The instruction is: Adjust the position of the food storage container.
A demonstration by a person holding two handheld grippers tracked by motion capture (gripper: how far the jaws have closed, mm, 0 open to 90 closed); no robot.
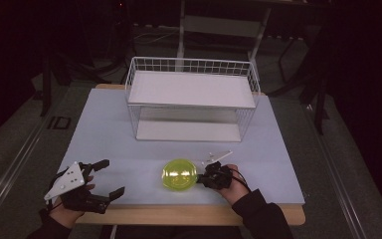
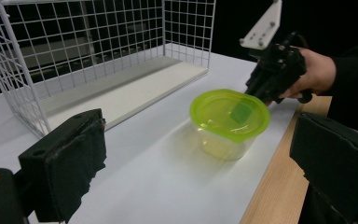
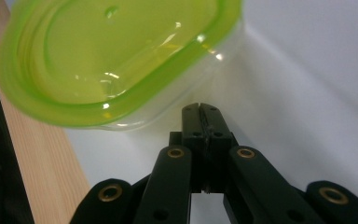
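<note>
The green-lidded container (image 1: pixel 179 175) is sitting near the table's (image 1: pixel 104 129) front edge, clear tub under a translucent lime lid, well in front of the wire shelf (image 1: pixel 191 99). My right gripper (image 1: pixel 205 178) is nosing against its side, jaws pressed together on nothing. My left gripper (image 1: pixel 110 178) is waiting spread, apart. Risk: I judge the shove could be tipping it or sliding it off the edge.
</note>
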